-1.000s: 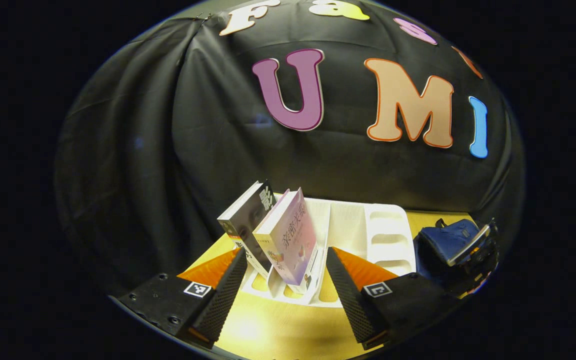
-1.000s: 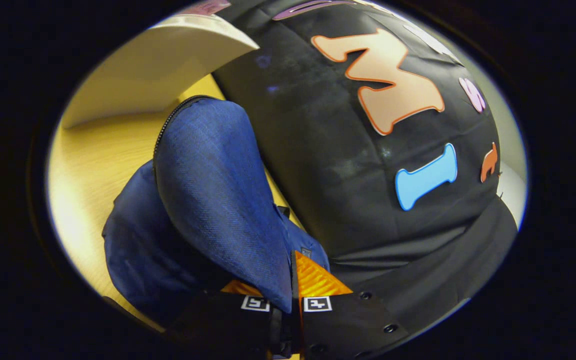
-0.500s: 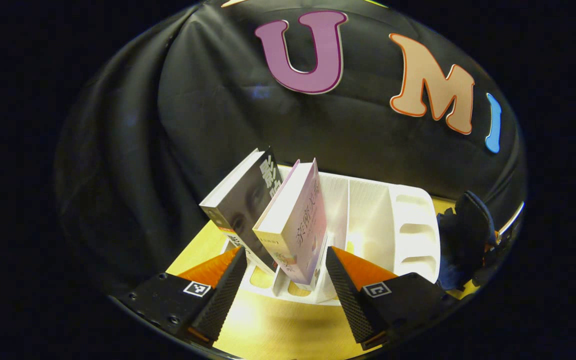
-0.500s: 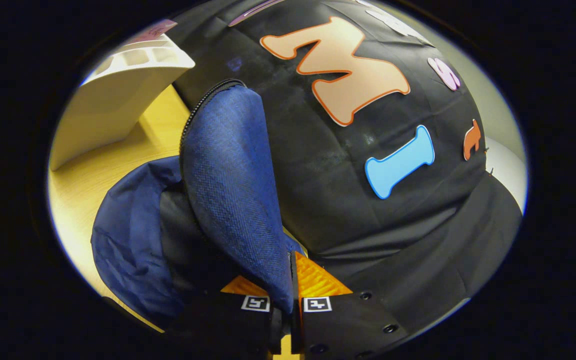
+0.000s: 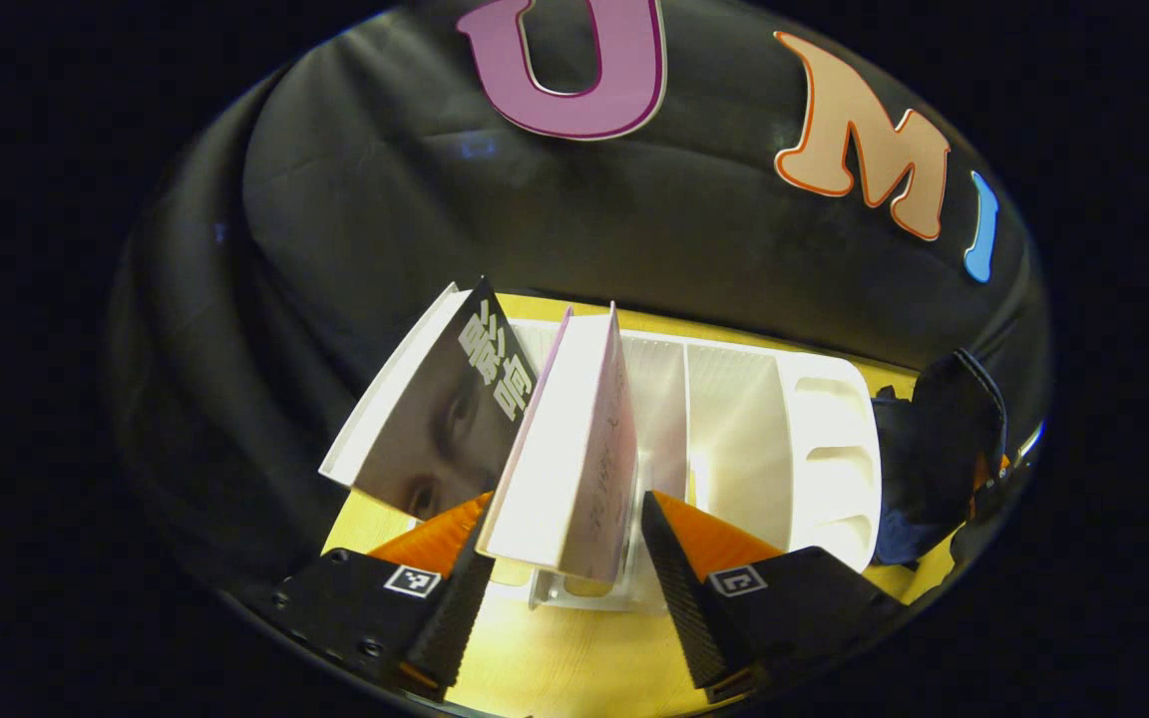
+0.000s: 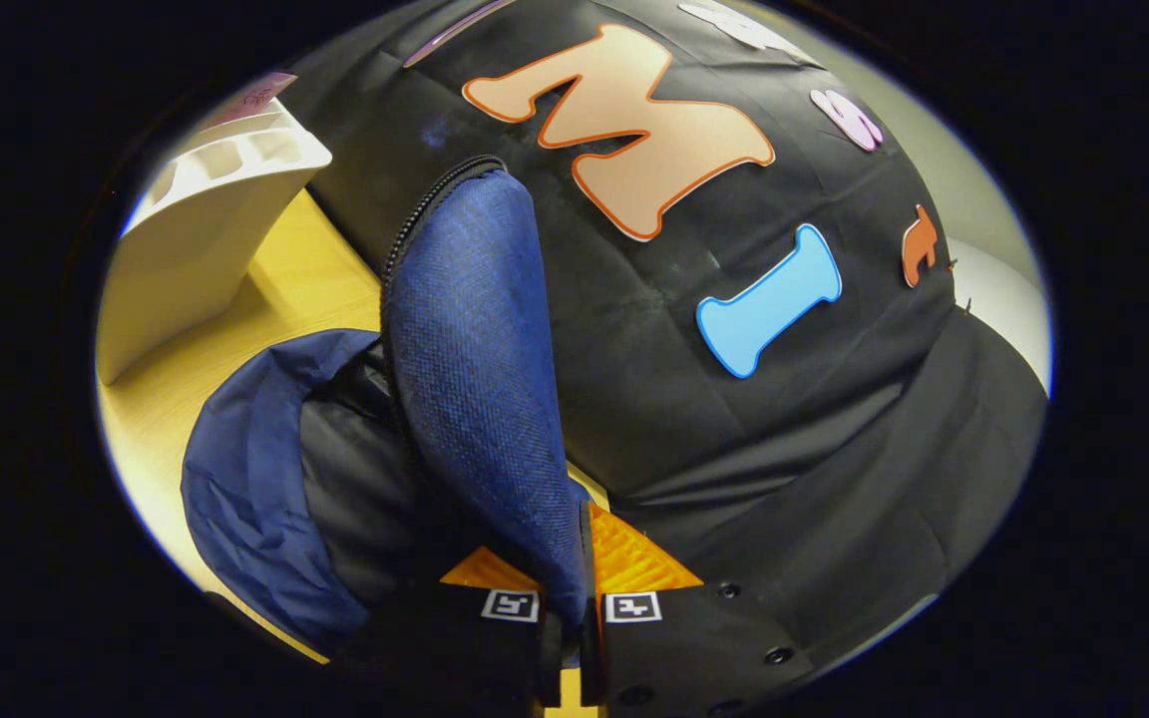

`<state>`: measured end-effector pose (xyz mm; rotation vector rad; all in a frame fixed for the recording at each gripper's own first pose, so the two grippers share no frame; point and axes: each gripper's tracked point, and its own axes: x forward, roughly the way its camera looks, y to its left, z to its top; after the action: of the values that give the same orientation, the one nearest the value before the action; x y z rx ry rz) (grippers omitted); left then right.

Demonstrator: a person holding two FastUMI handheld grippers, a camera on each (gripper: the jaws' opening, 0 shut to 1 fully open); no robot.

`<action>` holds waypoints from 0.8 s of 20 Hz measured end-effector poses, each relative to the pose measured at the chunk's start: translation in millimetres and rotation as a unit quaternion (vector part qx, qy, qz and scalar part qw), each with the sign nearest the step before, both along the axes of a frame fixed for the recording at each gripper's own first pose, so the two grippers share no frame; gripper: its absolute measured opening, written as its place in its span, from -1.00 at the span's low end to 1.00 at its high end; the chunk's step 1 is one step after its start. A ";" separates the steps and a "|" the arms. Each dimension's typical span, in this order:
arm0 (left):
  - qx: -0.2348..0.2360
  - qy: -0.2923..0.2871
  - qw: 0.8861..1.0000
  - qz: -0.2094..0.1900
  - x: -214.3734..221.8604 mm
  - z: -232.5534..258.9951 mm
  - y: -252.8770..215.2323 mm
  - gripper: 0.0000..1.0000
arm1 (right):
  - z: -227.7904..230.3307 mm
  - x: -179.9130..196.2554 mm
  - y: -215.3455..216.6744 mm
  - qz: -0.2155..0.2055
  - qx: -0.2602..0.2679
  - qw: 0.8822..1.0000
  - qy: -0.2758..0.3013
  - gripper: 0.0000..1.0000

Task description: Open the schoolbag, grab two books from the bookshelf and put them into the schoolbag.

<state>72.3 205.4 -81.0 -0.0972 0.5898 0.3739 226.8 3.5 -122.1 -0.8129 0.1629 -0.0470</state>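
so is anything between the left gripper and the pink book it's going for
Nothing visible. The left gripper is open with the pink book already between its fingers. The grey book leans close beside it in the white bookshelf, crowding one finger.

a black cloth wall (image 5: 455,219) hangs behind everything in the left gripper view, creased in long vertical folds on its left side and sagging in soft horizontal ones across the middle. it comes down to a light yellow wood-grain bench (image 5: 574,658), which is brightly lit from above with a glare patch near the front. in the right gripper view the same cloth (image 6: 784,419) drapes over the bench (image 6: 235,349), and a pale plain wall (image 6: 993,289) shows past its edge.
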 end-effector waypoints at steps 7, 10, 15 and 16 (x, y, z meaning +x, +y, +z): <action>-0.037 0.132 0.989 -0.053 1.2 -14.1 -17.2 0.45 | 2.8 -6.0 -3.9 0.000 0.016 1.000 -0.002 -0.84; -0.073 0.169 0.981 -0.068 6.5 -17.8 -29.9 0.42 | 2.8 -8.0 -6.7 0.000 0.019 1.000 -0.004 -0.84; -0.062 0.220 0.971 -0.072 22.9 -22.3 -17.2 0.24 | 2.8 -17.7 -8.4 0.004 0.027 1.000 -0.005 -0.84; -0.055 0.232 0.969 -0.070 25.0 -24.9 -12.3 0.17 | 3.7 -19.4 -8.8 0.005 0.026 1.000 -0.005 -0.84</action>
<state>97.3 193.0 -105.9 -0.0729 1.0751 0.2244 207.3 -5.3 -118.4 -0.7611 0.1488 -0.0368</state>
